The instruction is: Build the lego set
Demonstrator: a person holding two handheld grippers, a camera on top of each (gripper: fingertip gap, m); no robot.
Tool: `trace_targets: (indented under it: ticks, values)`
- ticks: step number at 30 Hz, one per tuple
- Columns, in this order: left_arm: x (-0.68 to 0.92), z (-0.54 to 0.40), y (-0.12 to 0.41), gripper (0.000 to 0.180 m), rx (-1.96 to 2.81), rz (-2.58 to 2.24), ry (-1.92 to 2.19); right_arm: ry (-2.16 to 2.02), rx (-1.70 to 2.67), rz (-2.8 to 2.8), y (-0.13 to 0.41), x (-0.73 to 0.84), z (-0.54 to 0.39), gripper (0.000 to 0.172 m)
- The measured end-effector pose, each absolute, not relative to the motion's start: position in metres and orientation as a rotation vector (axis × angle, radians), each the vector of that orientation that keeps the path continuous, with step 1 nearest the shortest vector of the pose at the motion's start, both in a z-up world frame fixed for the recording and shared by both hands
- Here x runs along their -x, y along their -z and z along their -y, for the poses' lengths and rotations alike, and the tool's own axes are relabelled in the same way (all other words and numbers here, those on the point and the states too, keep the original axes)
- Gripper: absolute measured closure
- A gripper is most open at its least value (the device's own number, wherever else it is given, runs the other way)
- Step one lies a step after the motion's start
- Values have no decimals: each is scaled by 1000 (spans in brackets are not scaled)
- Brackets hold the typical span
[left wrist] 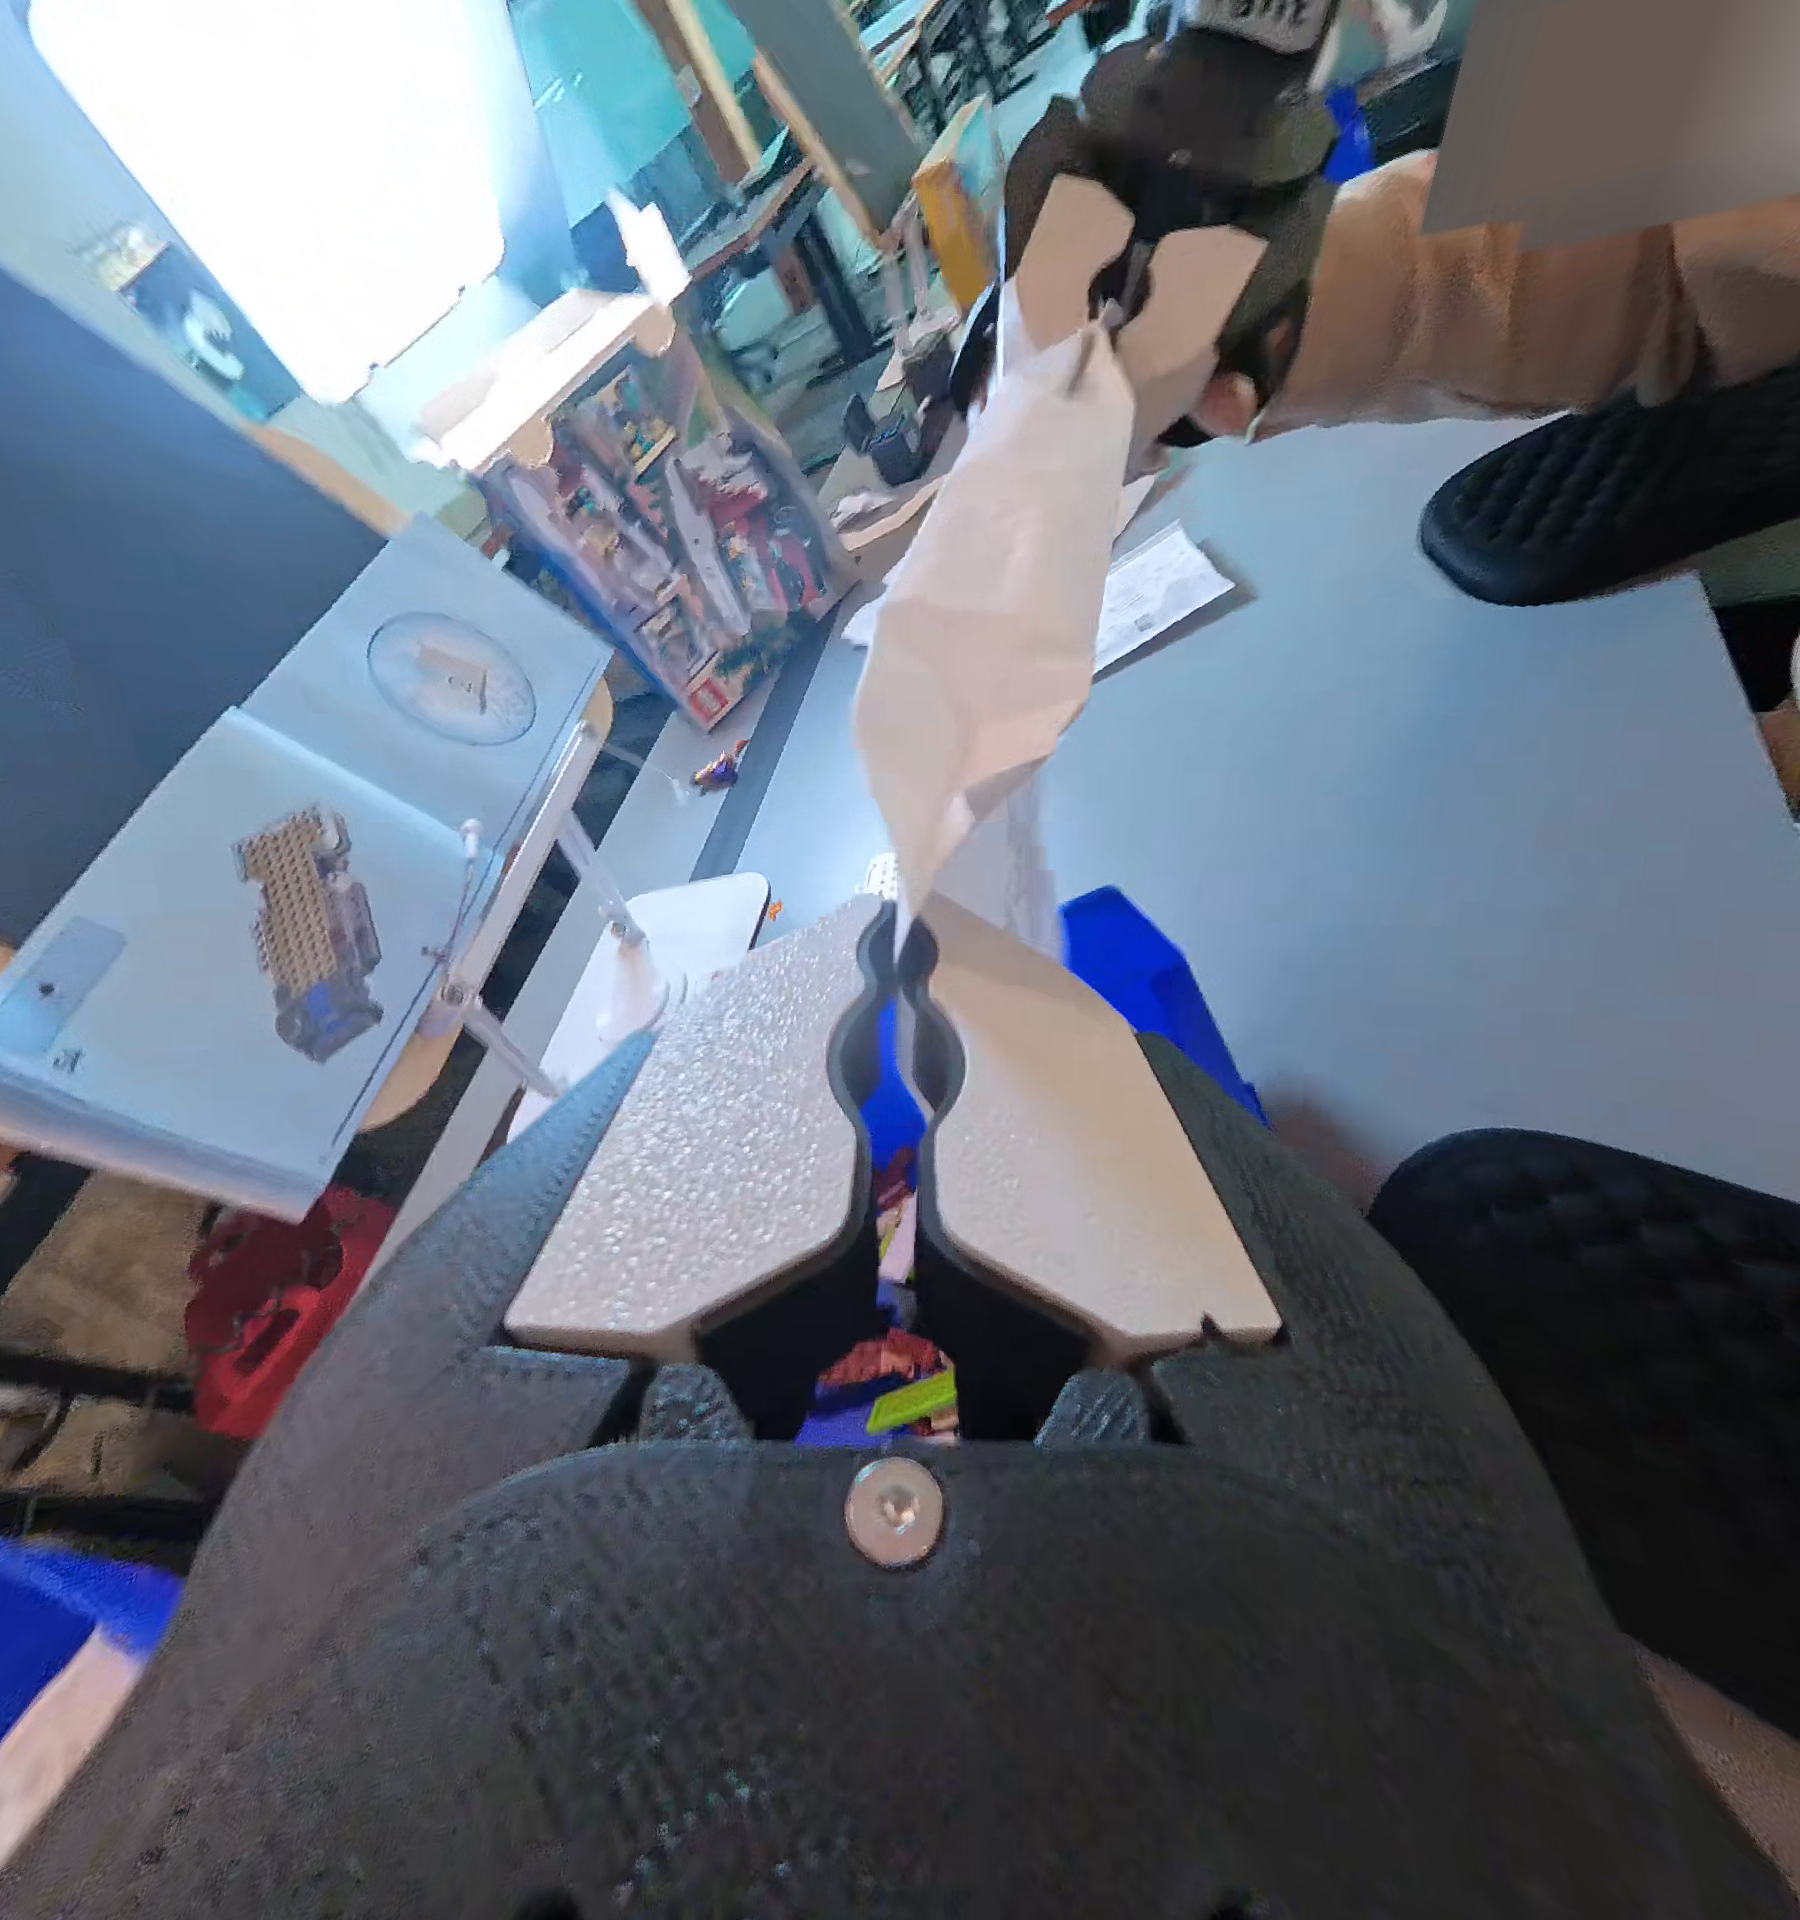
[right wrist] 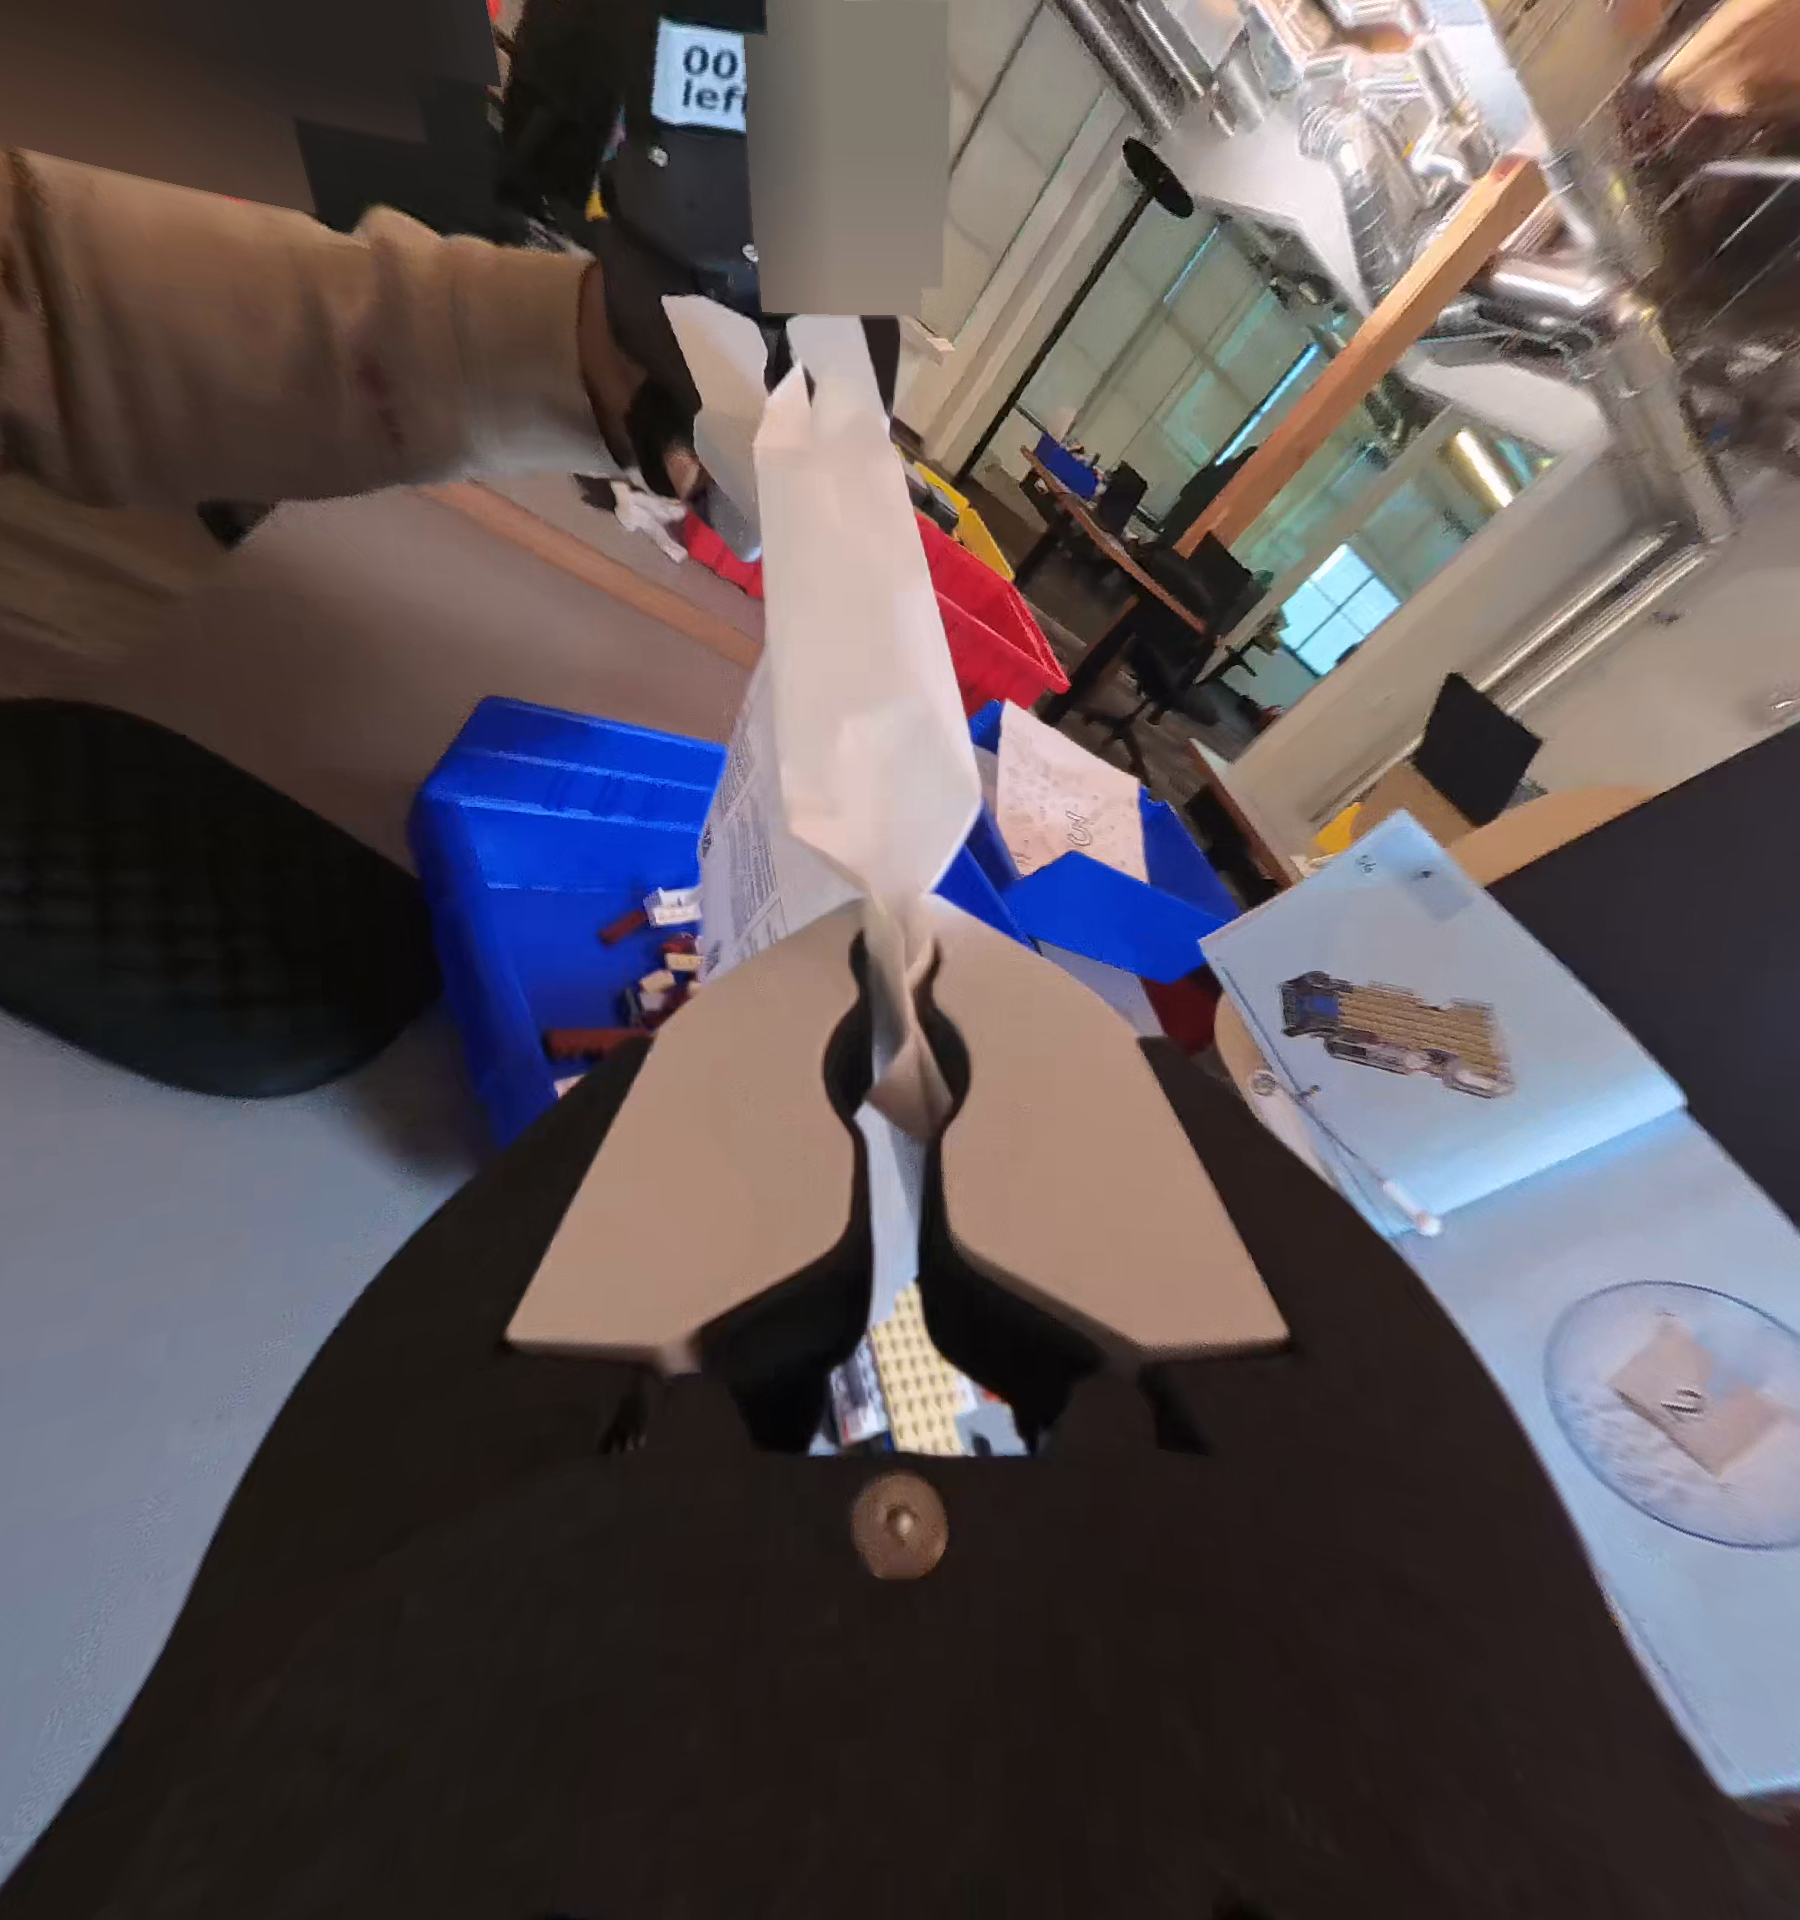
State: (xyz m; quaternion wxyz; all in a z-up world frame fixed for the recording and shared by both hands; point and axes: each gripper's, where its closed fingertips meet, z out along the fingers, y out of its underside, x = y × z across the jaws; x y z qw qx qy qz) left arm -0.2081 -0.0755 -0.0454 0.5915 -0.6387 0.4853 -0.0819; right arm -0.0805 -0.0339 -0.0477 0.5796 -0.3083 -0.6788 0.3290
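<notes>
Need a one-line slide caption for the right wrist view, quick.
Right gripper pinches one end of a white paper bag stretched to the left gripper, above a blue bin of bricks.

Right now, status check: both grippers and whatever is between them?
Left gripper shut on white paper bag. Right gripper shut on its other end. Bag stretched between them above blue bin of bricks. Instruction booklet alongside.

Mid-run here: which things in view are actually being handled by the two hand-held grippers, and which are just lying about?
In hand:
- white paper bag, stretched between both
- left hand-held gripper, pinched on one end
- right hand-held gripper, pinched on the other end

Lying about:
- blue bin below, with loose bricks
- open instruction booklet on its stand
- toy set box
- red bin
- grey table
</notes>
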Motion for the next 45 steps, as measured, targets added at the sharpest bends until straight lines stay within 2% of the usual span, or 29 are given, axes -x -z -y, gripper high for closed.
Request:
trace_targets:
  ticks: [4, 7, 10, 16, 22, 24, 30, 33, 39, 45]
  values:
    - [174, 89, 50, 180, 1438, -1192, 221, -820, 720, 1564, 62, 46, 40, 171]
    - [138, 104, 67, 180, 1367, -1252, 116, -771, 759, 1564, 92, 13, 45, 169]
    - [110, 113, 79, 180, 1291, -1263, -53, -761, 968, 1547, 131, -36, 37, 144]
    - [72, 103, 83, 180, 1264, -1301, -84, -609, 1136, 1425, 128, -119, 49, 125]
    - [10, 73, 66, 180, 1144, -1388, -111, -387, 1137, 1443, 125, -129, 70, 110]
    - [-18, 62, 61, 180, 1097, -1418, -104, -298, 1106, 1420, 120, -127, 63, 114]
    - [-74, 34, 62, 180, 1058, -1498, -28, -81, 1097, 1398, 116, -136, 25, 153]
    - [-76, 29, 62, 179, 1109, -1470, 84, -134, 1132, 1347, 112, -140, 16, 165]
    - [-49, 34, 65, 157, 1226, -1322, 258, -146, 1133, 1285, 108, -151, 3, 169]
    - [12, 37, 89, 154, 1407, -1184, 221, 106, 1142, 1237, 91, -191, -37, 169]
